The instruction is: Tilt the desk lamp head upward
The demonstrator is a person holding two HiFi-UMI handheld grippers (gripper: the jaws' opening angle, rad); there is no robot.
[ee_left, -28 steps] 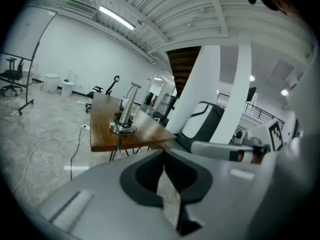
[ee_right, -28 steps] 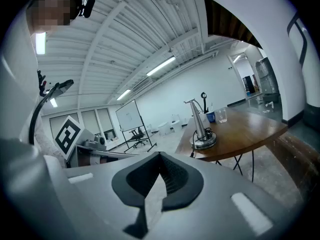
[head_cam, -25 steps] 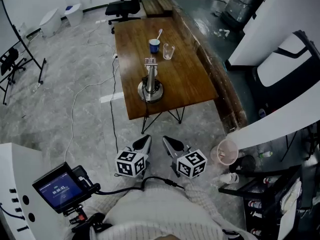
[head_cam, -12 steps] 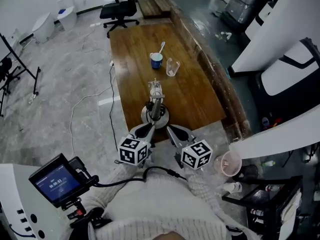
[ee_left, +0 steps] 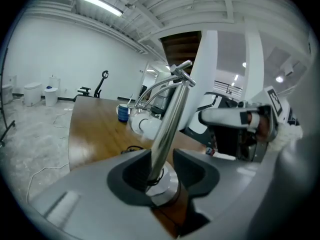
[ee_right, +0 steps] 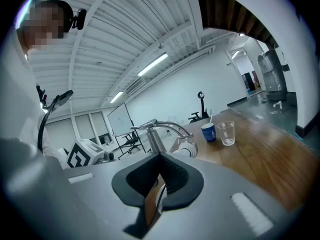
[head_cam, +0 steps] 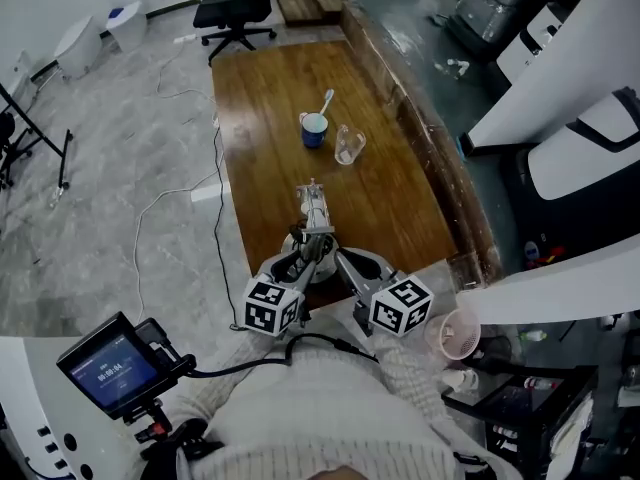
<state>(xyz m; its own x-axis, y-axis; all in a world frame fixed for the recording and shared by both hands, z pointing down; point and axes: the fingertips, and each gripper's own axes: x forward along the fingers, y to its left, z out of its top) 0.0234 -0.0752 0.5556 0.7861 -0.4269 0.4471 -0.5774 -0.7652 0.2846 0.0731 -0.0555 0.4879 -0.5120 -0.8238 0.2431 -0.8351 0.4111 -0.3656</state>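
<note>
As the jaws of the left gripper (ee_left: 163, 167) open with the stem of the silver metal desk lamp (ee_left: 169, 115) between them, the right gripper (ee_right: 159, 178) is closed, empty.

Table (head_cam: 265, 118): brown, wood grain
Lamp (head_cam: 316, 210): polished silver stem, white head
Cup (head_cam: 314, 129): blue
Spoon (head_cam: 326, 101): white
Glass (head_cam: 348, 145): clear
Cubes (head_cam: 272, 306): white with black square markers
Floor (head_cam: 120, 168): grey, marbled
Chair (head_cam: 235, 8): black
Sweater (head_cam: 320, 408): off-white knit
Screen (head_cam: 105, 370): blue
</note>
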